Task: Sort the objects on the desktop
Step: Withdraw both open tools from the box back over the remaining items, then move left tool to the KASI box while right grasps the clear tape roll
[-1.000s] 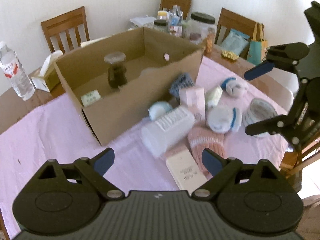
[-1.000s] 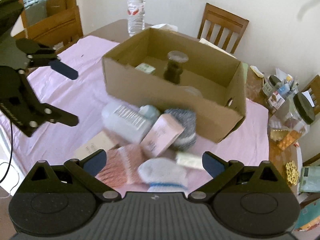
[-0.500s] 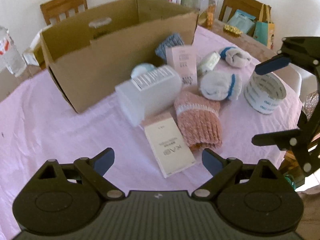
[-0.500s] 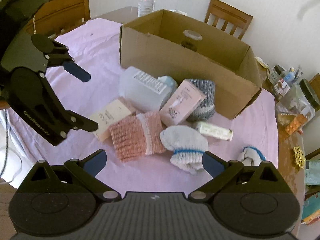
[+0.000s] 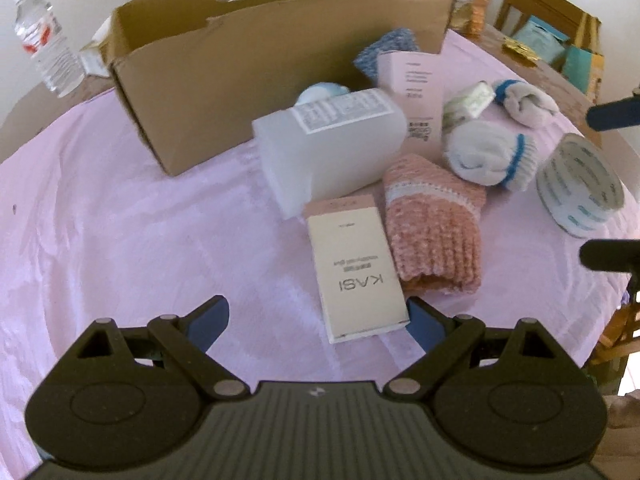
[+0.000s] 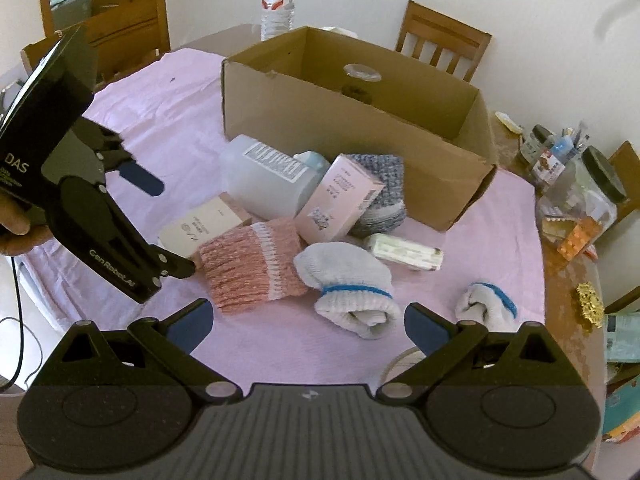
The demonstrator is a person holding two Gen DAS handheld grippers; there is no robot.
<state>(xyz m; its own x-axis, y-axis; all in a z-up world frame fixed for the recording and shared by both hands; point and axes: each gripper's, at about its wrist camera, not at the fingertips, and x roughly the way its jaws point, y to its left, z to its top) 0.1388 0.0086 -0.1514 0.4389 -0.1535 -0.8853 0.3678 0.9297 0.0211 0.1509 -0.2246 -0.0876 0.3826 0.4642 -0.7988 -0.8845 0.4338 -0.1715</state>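
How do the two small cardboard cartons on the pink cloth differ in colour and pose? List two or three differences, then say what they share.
1. The cream carton has a pale cream face; the pink carton is pink all over.
2. The cream carton lies flat on the cloth; the pink carton is propped up at a tilt.
3. The cream carton lies beside the pink knitted sock; the pink carton leans against the grey sock.
Both are printed rectangular boxes outside the big cardboard box.

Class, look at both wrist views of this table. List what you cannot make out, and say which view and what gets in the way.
- Jar in the cardboard box: both views, only its lid shows above the front wall.
- Tape roll: right wrist view, almost wholly behind the right gripper.
- Print on the pink carton: too small and blurred, both views.
- Blue-capped item: left wrist view, mostly behind the white plastic bottle.
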